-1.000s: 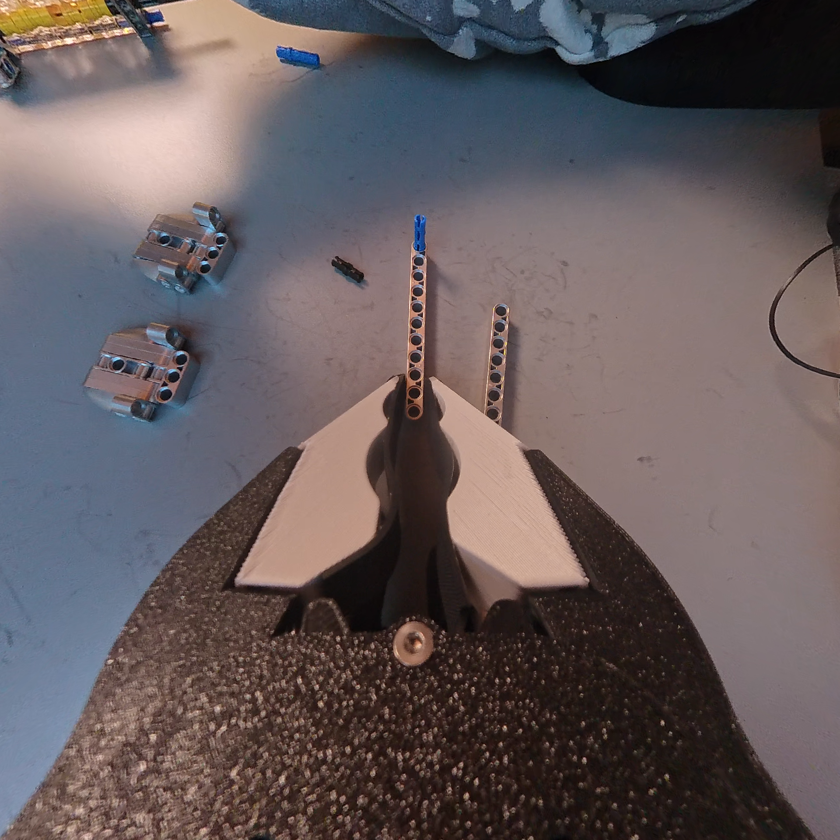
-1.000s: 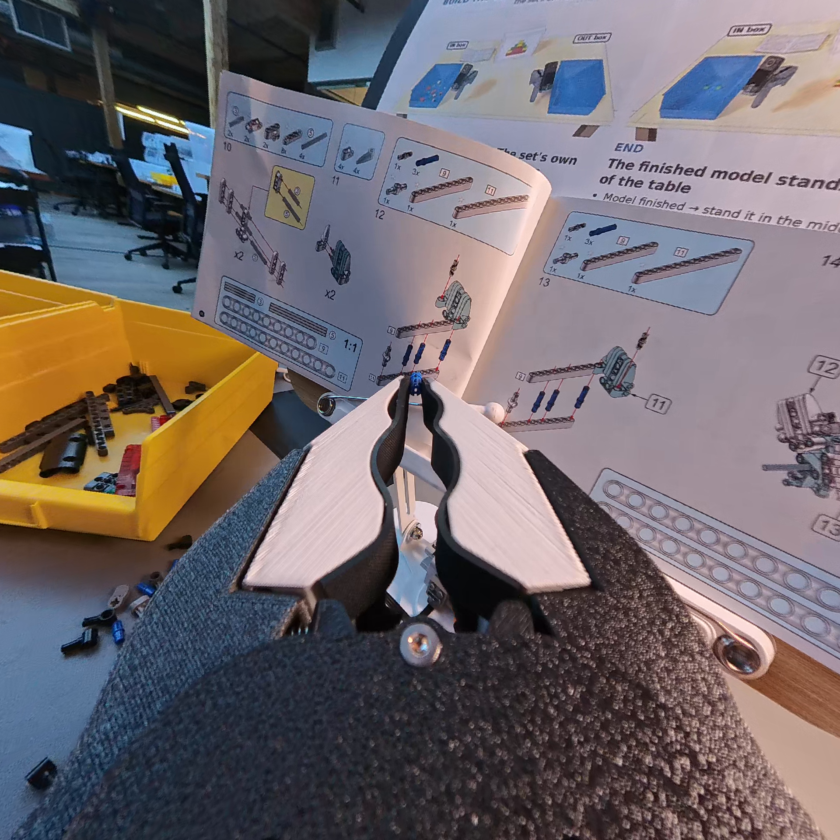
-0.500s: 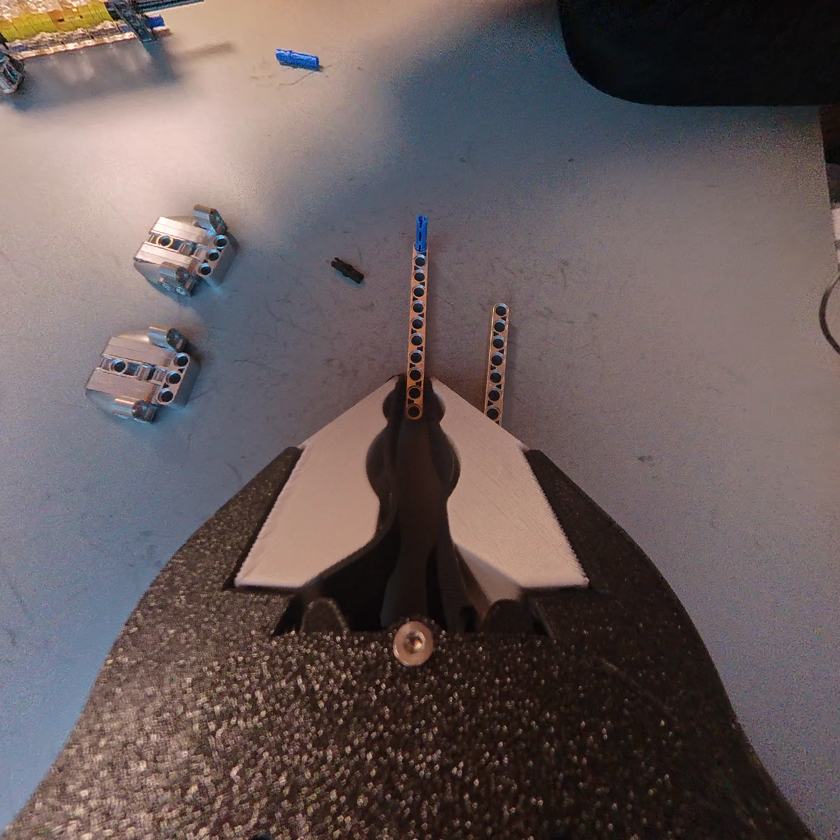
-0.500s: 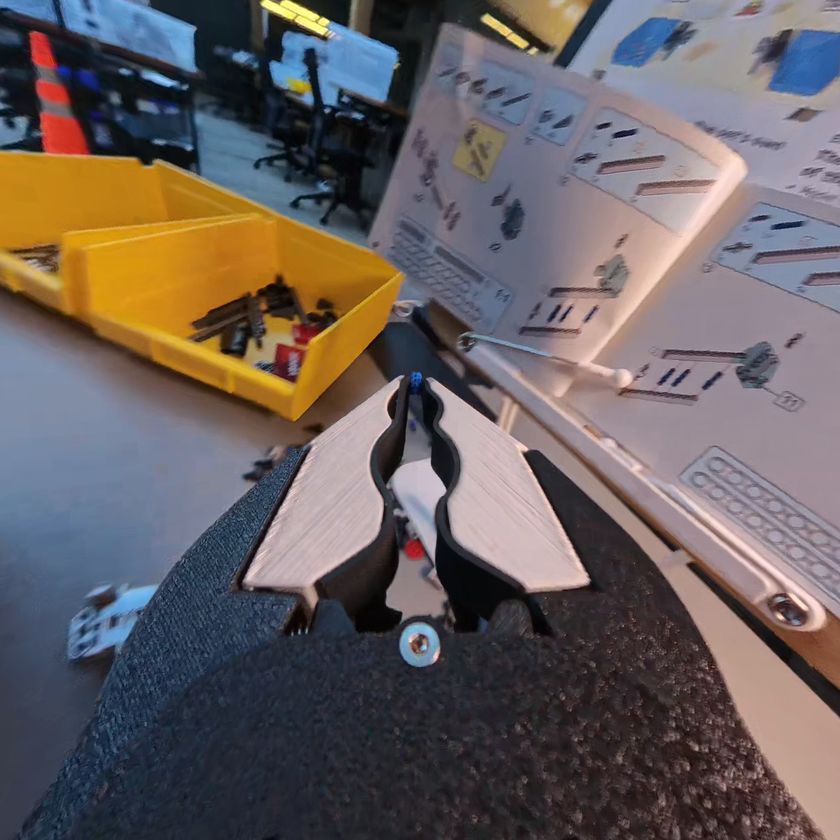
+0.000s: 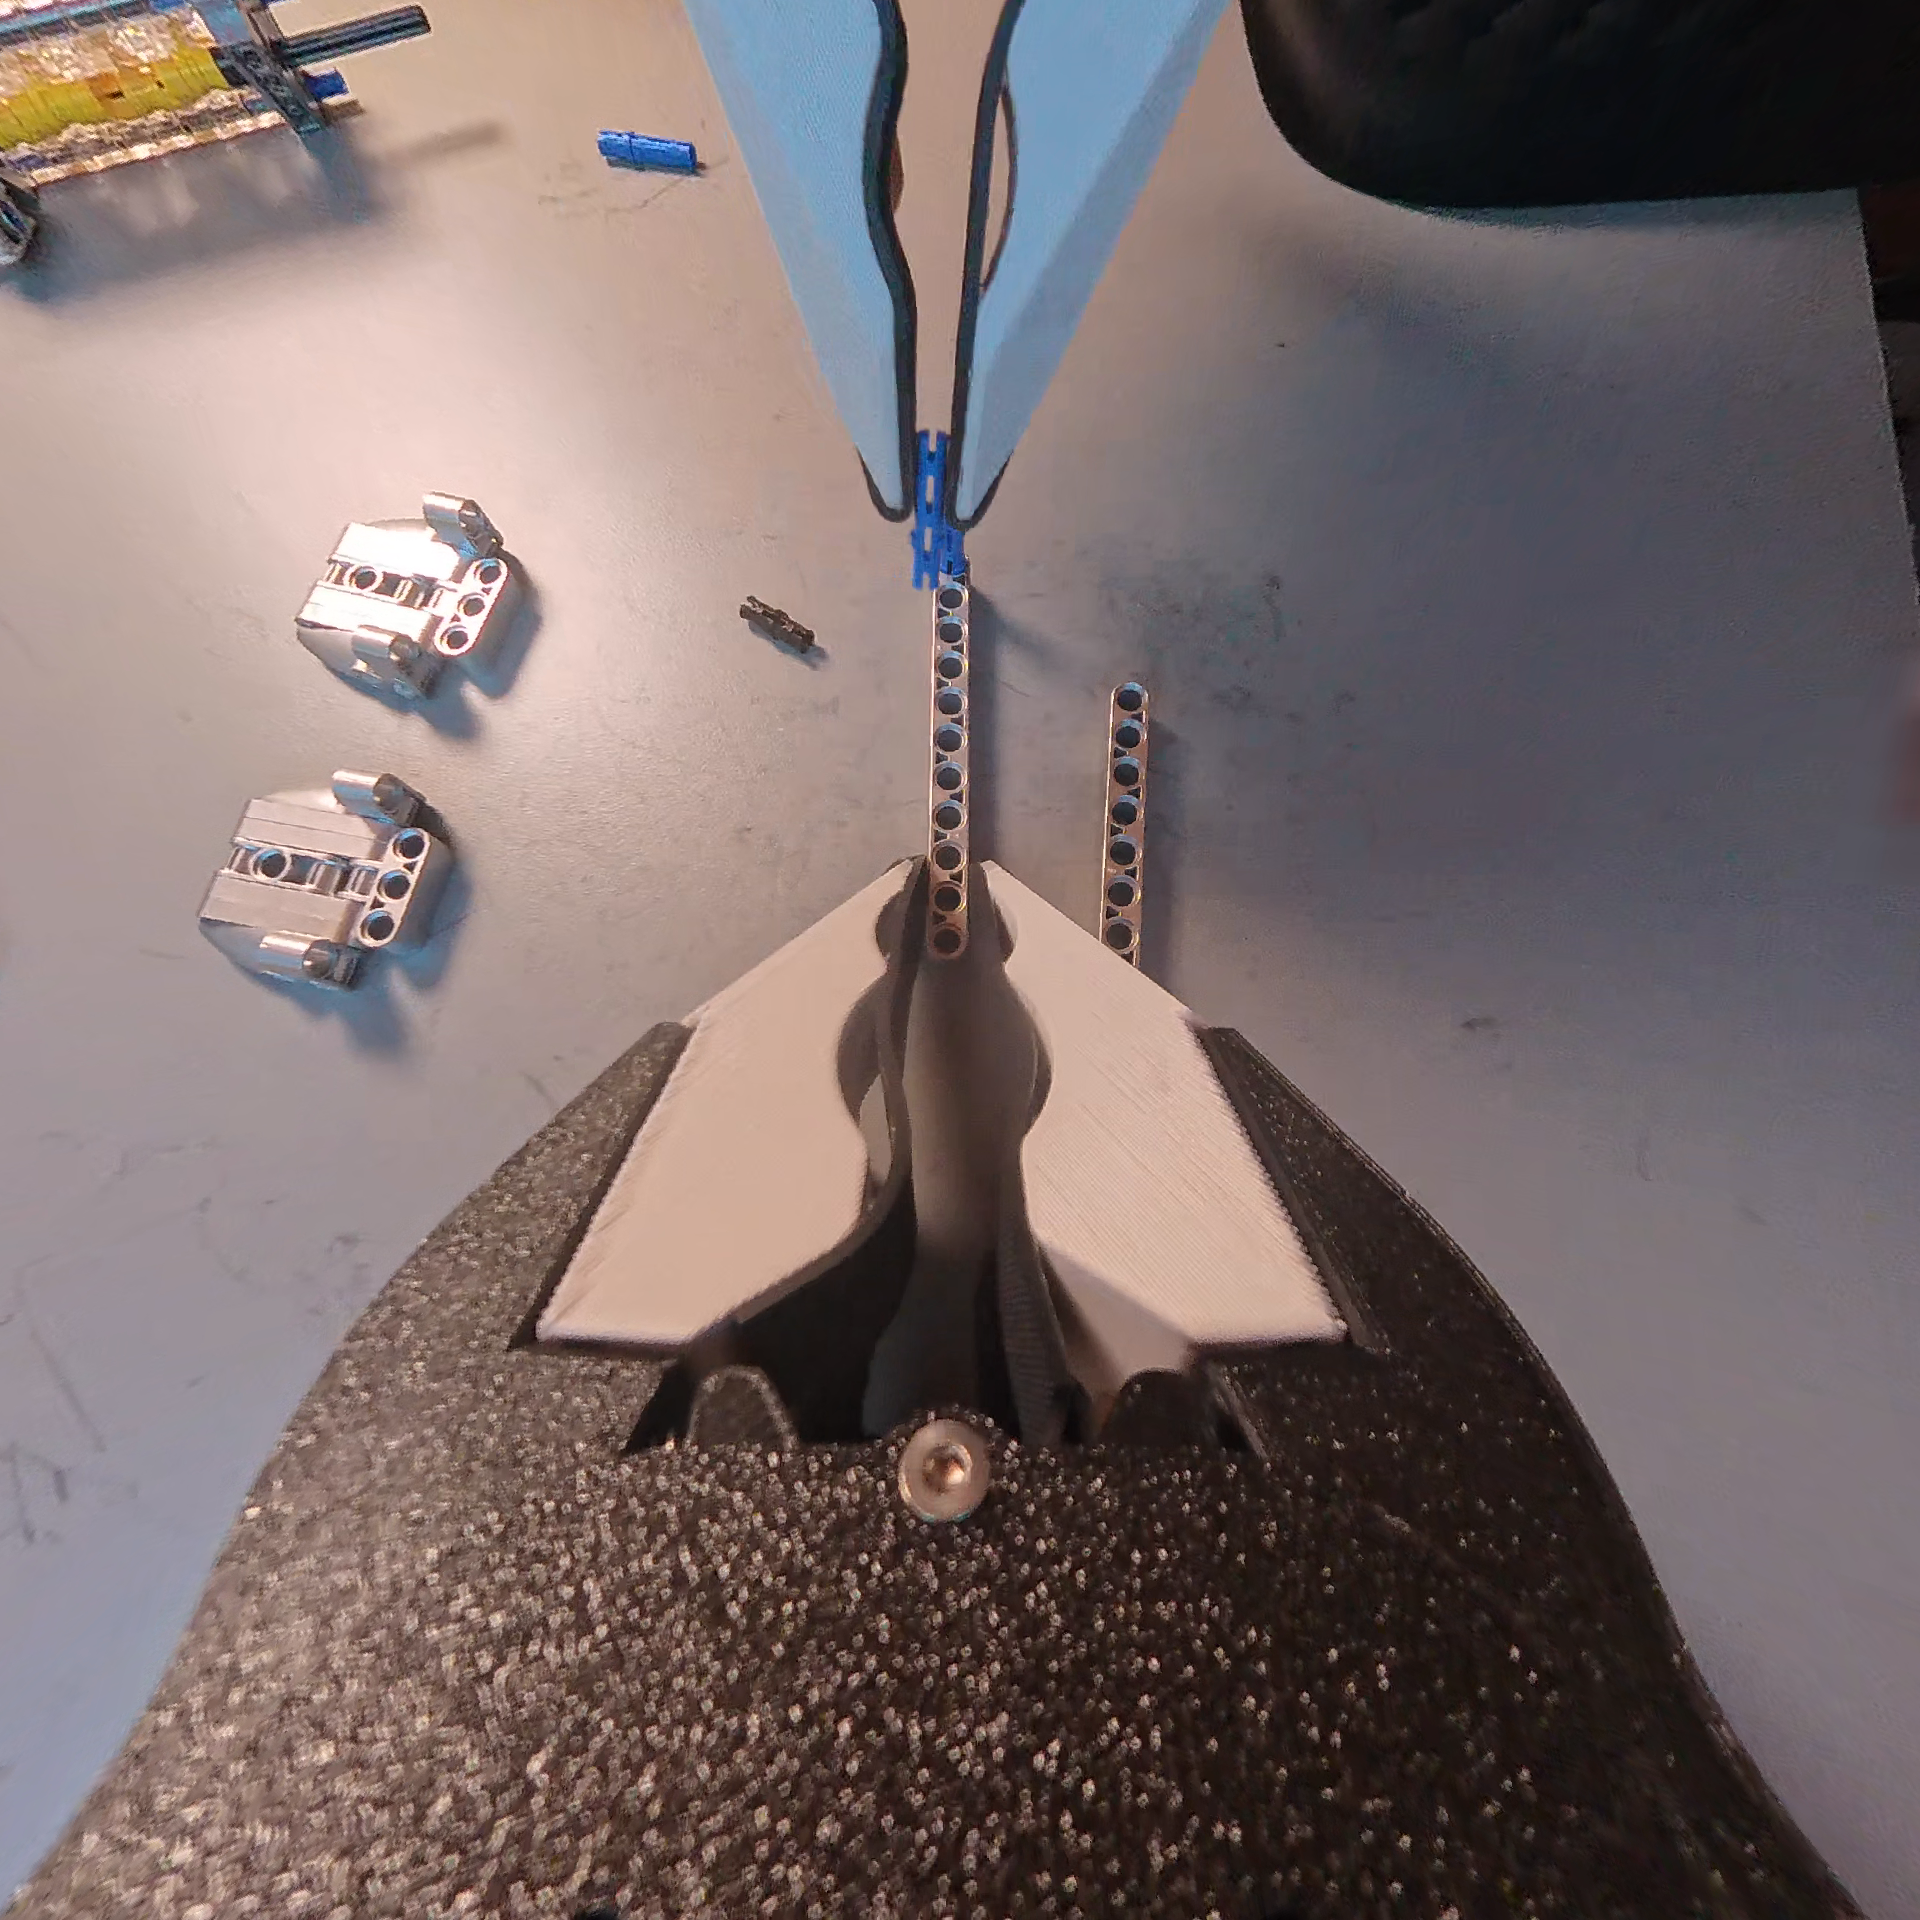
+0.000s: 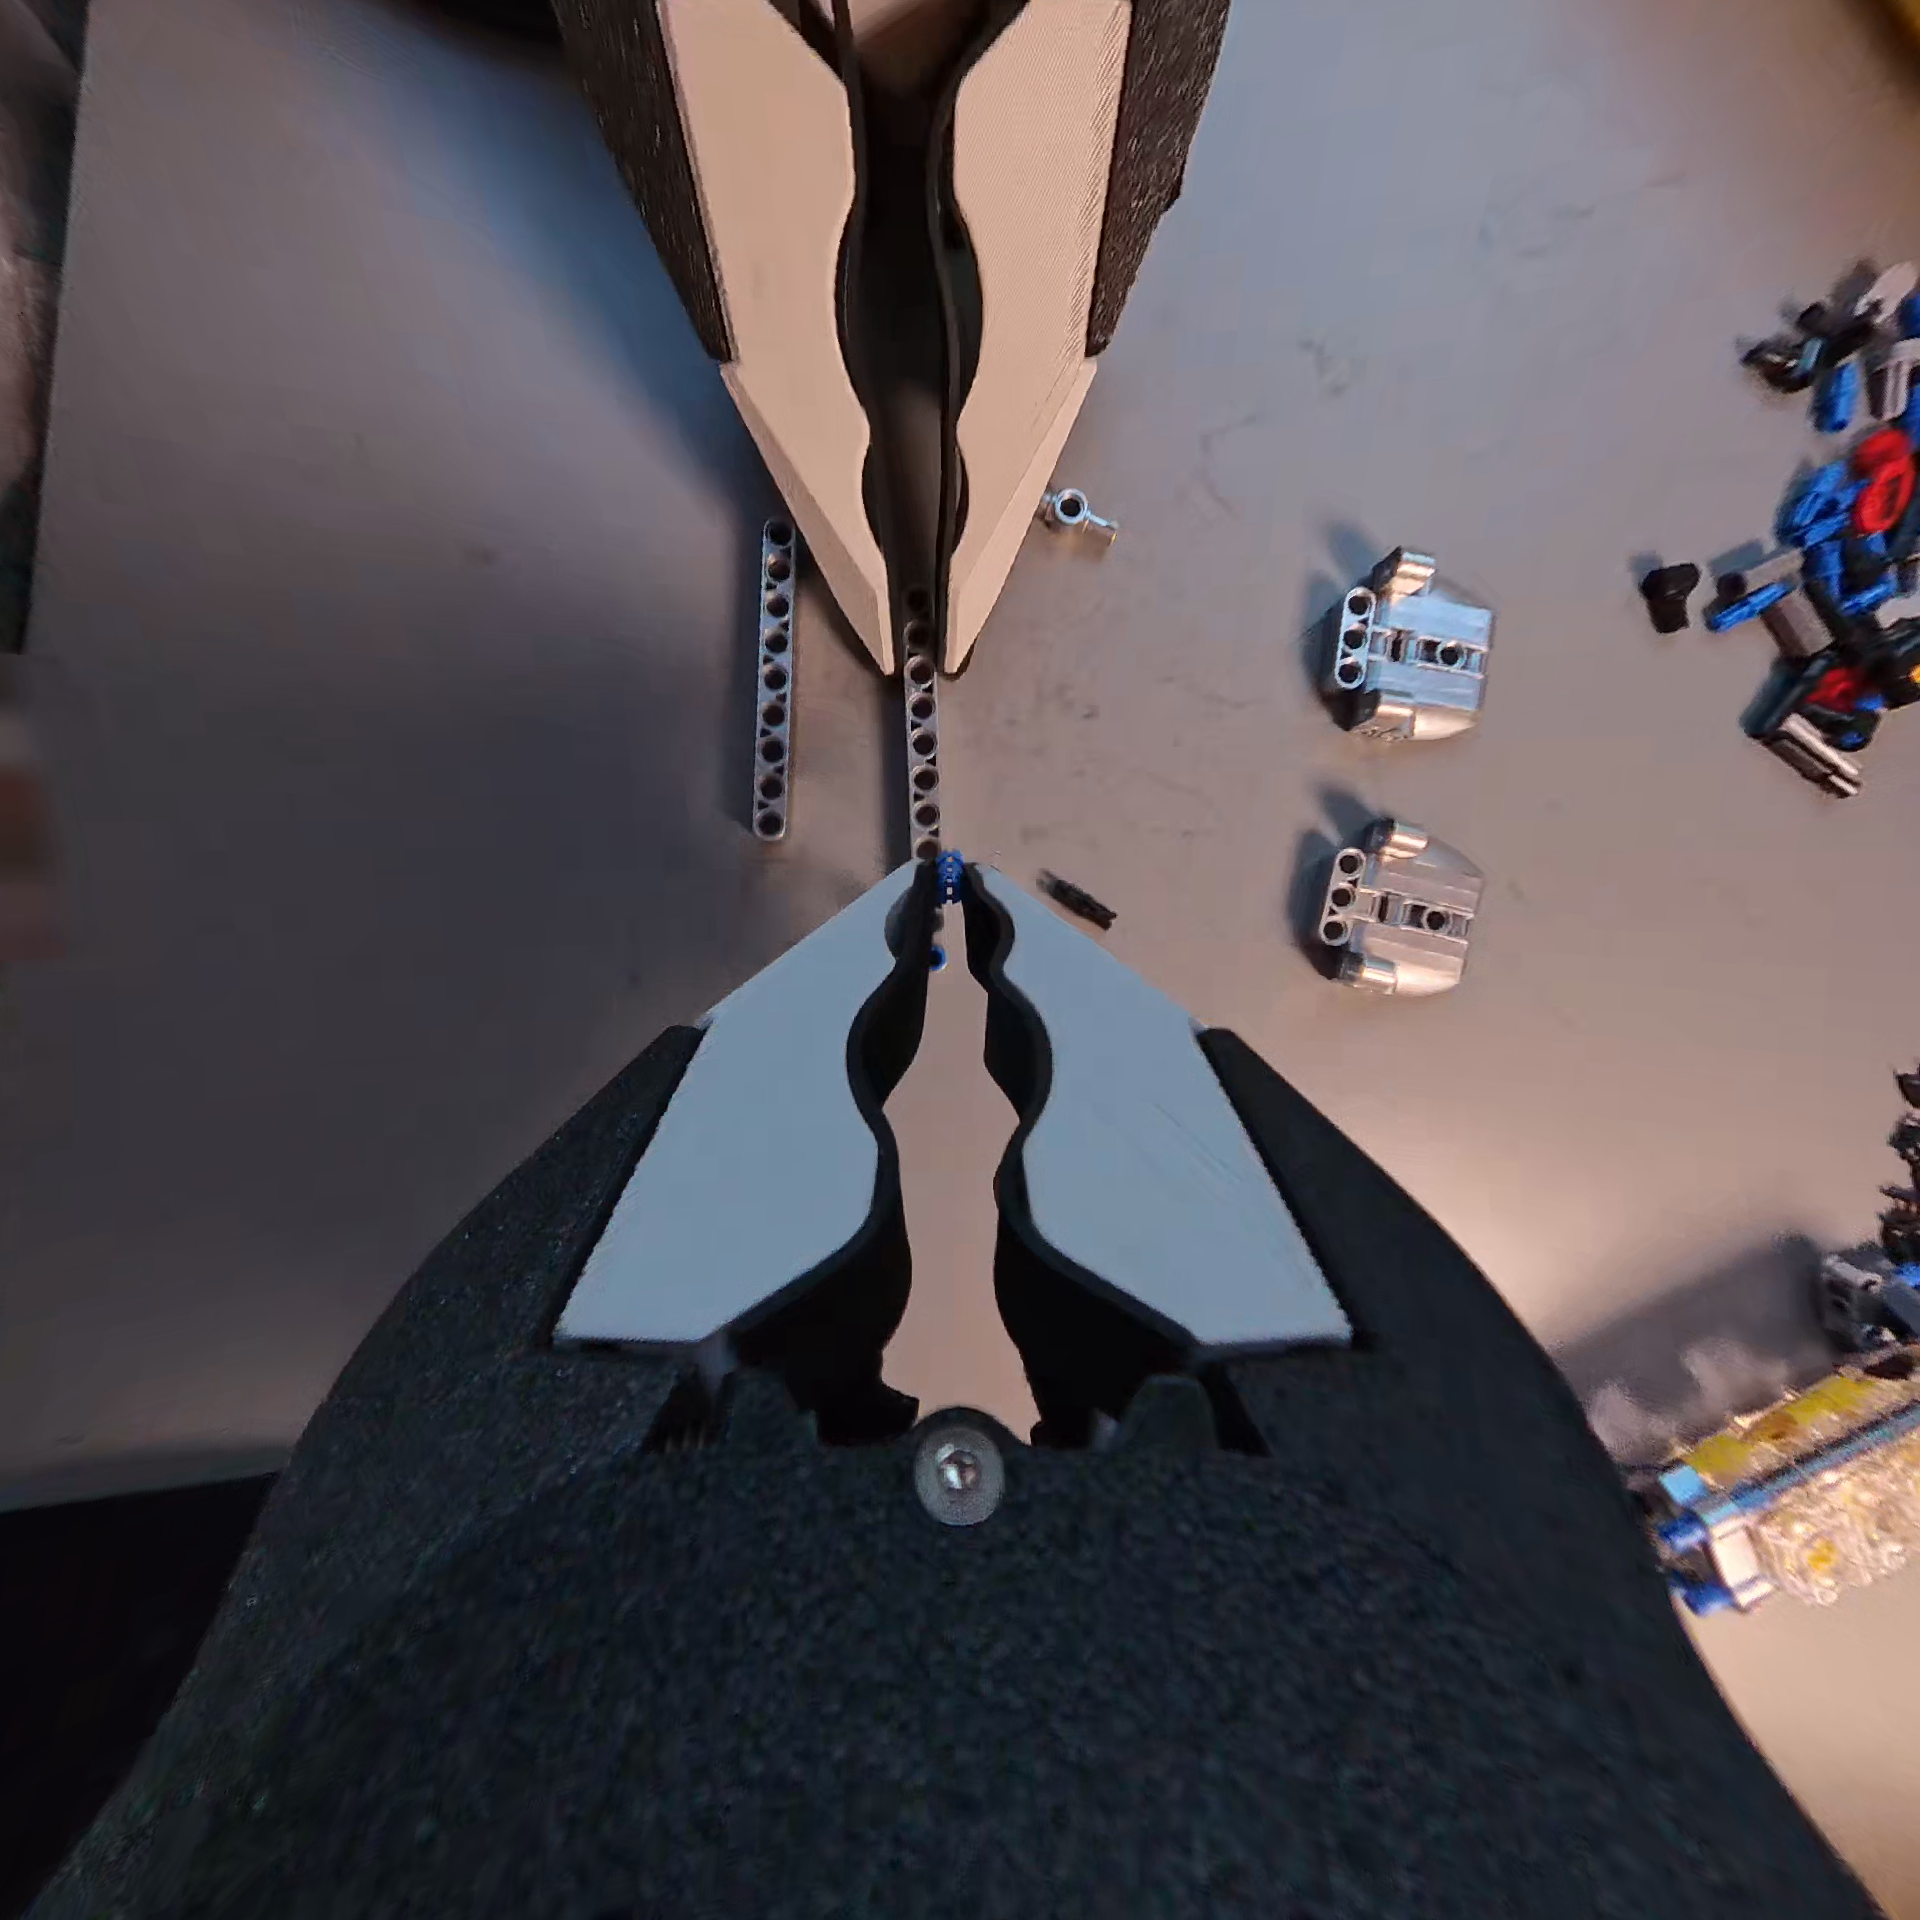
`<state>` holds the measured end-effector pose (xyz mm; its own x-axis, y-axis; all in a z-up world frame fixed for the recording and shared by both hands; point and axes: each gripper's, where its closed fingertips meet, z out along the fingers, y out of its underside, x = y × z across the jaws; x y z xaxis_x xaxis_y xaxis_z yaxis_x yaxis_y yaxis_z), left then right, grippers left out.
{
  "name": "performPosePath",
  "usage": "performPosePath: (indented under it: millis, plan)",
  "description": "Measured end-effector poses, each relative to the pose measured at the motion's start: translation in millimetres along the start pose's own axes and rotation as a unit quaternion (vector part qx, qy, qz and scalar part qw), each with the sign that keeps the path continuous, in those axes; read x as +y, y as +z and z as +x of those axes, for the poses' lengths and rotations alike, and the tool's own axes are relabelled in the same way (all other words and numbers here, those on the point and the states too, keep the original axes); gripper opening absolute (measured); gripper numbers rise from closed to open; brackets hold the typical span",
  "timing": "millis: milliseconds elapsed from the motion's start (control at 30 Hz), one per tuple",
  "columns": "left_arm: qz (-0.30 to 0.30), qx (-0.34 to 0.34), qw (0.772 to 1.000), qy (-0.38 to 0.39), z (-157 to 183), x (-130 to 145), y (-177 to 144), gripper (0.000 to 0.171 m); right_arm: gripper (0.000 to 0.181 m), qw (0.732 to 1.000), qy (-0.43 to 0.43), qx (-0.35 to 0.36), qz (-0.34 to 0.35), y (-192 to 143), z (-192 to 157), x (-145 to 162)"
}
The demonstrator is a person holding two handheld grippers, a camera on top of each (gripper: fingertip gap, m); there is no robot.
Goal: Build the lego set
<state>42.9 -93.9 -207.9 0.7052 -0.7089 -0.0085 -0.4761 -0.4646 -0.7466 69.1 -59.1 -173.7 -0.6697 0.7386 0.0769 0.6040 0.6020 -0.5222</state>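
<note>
My left gripper (image 5: 951, 883) is shut on the near end of a long grey holed beam (image 5: 951, 748), which points away over the grey table. A blue pin (image 5: 928, 551) sticks out at the beam's far end. My right gripper (image 6: 943, 878) is shut on another blue pin (image 6: 948, 871) and comes in from the far side, tip to tip with the beam's end. In the left wrist view the right gripper (image 5: 933, 488) shows at the top, with its blue pin (image 5: 933, 473) beside the first pin. The left gripper (image 6: 916, 644) shows in the right wrist view, holding the beam (image 6: 922, 748).
A shorter grey beam (image 5: 1126, 821) lies right of the held one. Two grey block assemblies (image 5: 416, 603) (image 5: 327, 883) and a small black pin (image 5: 779, 623) lie to the left. A loose blue pin (image 5: 646, 148) lies farther off. Loose parts (image 6: 1829, 623) and a grey connector (image 6: 1075, 511) lie elsewhere. The left gripper's tips are roughly 6 cm from the right gripper's.
My right gripper has swung down from facing the instruction booklet and yellow bin to the table, bringing its blue pin to the far end of the beam. The left gripper and beam held still.
</note>
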Motion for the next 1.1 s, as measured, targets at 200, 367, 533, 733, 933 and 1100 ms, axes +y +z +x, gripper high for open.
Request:
performPosePath:
  millis: [200, 367, 533, 733, 933, 1100]
  plan:
    - [0.0, 0.007, 1.0, -0.003, 0.9, 0.4, -0.3, 0.006, 0.003, 0.996, -0.02, -0.018, -0.088, 6.0, -7.2, 12.8]
    - [-0.003, 0.007, 1.0, 0.0, 1.9, 0.7, -0.5, 0.006, 0.003, 0.99, -0.035, -0.01, -0.134, 9.2, -4.4, 19.0]
    - [-0.004, 0.008, 1.0, 0.001, 2.5, 0.6, -0.5, 0.006, 0.003, 0.992, -0.032, -0.014, -0.122, 10.2, -5.6, 10.9]
    - [-0.004, 0.01, 1.0, 0.0, 2.9, 0.5, -0.5, 0.006, 0.003, 0.992, -0.026, -0.017, -0.118, 14.0, -6.4, 10.7]
    - [-0.004, 0.011, 1.0, 0.0, 3.1, 0.4, -0.5, 0.006, 0.003, 0.994, -0.025, -0.02, -0.105, 16.2, -7.2, 4.2]
    - [-0.003, 0.012, 1.0, -0.001, 3.1, 0.4, -0.6, 0.006, 0.003, 0.995, -0.021, -0.024, -0.091, 19.1, -7.7, -0.3]
